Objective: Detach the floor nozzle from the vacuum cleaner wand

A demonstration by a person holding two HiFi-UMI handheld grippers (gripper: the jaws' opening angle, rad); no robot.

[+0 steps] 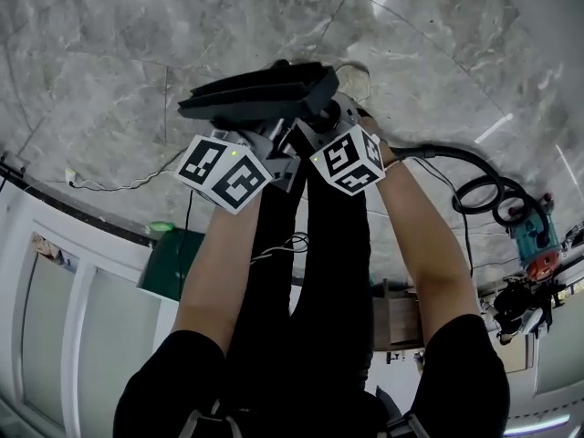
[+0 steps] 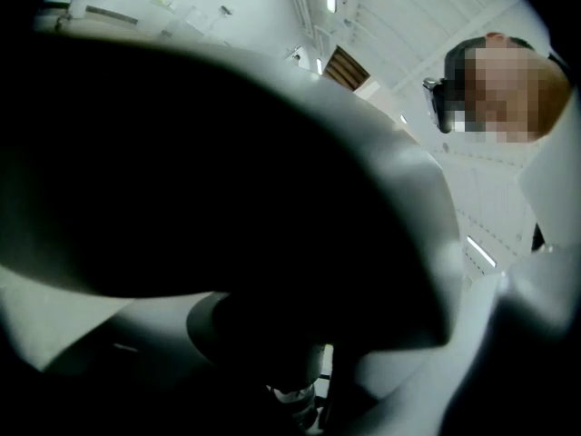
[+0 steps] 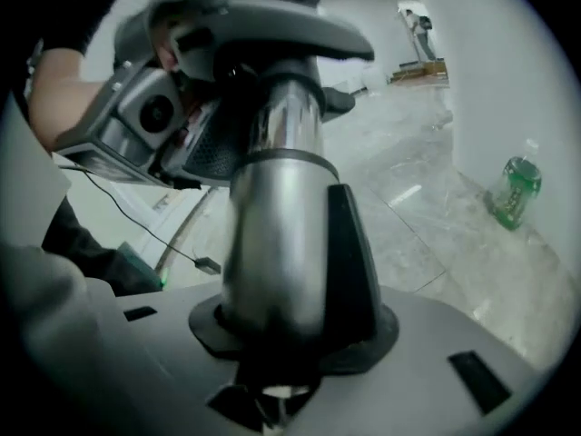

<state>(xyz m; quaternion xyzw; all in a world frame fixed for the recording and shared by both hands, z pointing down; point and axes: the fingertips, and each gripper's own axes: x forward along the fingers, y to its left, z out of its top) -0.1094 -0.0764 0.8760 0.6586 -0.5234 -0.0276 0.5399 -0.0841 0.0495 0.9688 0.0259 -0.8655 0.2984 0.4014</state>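
Black plastic floor nozzle (image 1: 260,94): judged rigid, light, bulky. Best hold: silver metal neck tube (image 3: 272,234), where right claw (image 1: 328,126) clamps. State of left claw (image 1: 265,140) unreadable.

Workshop-like room: marble floor (image 1: 100,62), white wall panels (image 1: 55,336), power tool (image 1: 535,243)

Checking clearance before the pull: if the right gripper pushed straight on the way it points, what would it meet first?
The nozzle, most likely. The right gripper is clamped on the metal tube, which runs straight ahead from its jaws into the nozzle; depth is hard to judge.
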